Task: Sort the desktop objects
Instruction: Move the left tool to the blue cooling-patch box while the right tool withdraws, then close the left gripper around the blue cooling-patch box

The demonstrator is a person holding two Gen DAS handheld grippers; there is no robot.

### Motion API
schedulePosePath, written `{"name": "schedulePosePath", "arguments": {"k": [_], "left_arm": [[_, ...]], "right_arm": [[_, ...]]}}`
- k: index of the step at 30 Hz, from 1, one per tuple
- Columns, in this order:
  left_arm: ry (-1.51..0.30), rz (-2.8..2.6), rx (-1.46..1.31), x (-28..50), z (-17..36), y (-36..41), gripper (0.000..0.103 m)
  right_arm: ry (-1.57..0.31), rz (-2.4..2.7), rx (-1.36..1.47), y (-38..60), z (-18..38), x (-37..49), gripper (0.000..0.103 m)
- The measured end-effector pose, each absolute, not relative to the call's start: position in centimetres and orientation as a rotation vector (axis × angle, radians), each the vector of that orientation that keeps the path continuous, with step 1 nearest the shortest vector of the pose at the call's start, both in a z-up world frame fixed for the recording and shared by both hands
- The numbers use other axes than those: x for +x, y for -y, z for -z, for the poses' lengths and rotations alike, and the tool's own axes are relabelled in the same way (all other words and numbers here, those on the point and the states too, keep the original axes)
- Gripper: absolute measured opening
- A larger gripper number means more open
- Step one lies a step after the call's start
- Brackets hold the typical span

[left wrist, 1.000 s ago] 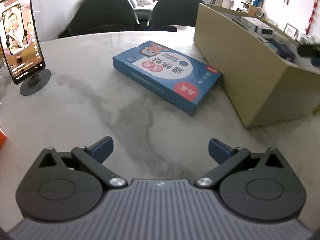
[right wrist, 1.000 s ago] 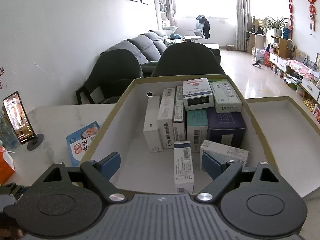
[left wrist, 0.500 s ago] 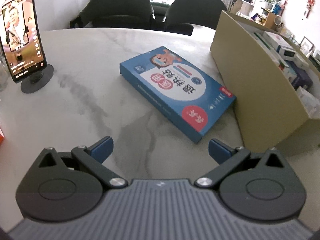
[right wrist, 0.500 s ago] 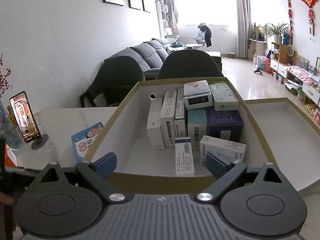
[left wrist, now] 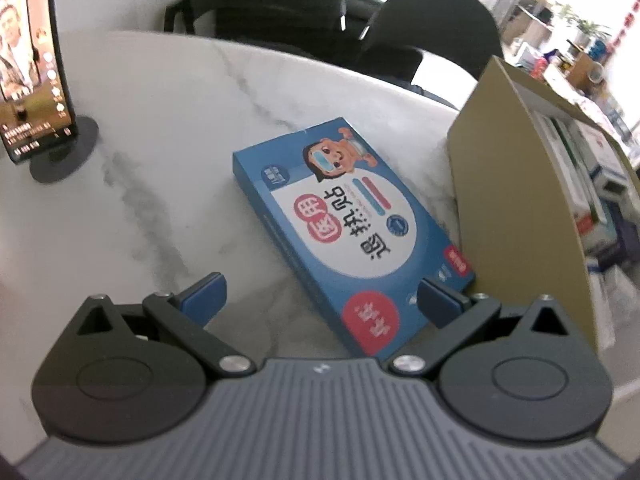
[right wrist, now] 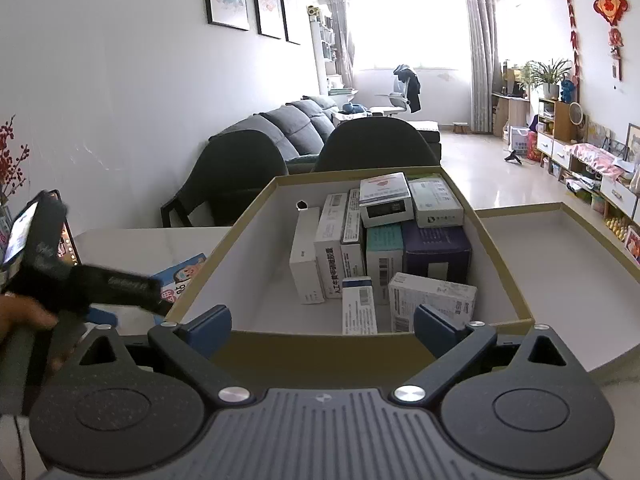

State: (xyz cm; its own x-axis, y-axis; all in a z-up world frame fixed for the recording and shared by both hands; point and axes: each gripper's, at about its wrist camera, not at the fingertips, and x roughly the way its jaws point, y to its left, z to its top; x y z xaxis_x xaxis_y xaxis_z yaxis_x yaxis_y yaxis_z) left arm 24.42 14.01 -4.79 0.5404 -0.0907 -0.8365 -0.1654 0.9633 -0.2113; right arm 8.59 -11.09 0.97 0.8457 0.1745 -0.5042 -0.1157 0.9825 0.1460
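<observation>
On the table (left wrist: pixel 168 92), a flat carton (left wrist: pixel 348 236) lies at mid-frame in the left wrist view, just beside the wall of an open cardboard box (left wrist: pixel 516 208) at right. A phone on its stand (left wrist: pixel 32 80) sits upper left, chairs (left wrist: pixel 424 36) behind the table. In the right wrist view, small packets (right wrist: pixel 384 248) stand and lie inside the box, its lid (right wrist: pixel 560 248) to the right.

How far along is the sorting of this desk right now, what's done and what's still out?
Done: about ten small boxes already sit packed in the cardboard box. In hand: nothing; the left gripper is open over the near end of the blue box, not gripping it, and the right gripper hangs open and empty at the cardboard box's near rim. Left: the blue box on the marble table.
</observation>
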Motion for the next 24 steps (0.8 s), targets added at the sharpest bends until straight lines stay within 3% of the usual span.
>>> {"name": "schedulePosePath", "arguments": {"k": [24], "left_arm": [[-1.16, -0.33, -0.404, 32.8, 5.0, -12.5, 0.103]], "right_arm": [[-0.564, -0.165, 0.166, 12.4, -0.1, 7.9, 0.1]]}}
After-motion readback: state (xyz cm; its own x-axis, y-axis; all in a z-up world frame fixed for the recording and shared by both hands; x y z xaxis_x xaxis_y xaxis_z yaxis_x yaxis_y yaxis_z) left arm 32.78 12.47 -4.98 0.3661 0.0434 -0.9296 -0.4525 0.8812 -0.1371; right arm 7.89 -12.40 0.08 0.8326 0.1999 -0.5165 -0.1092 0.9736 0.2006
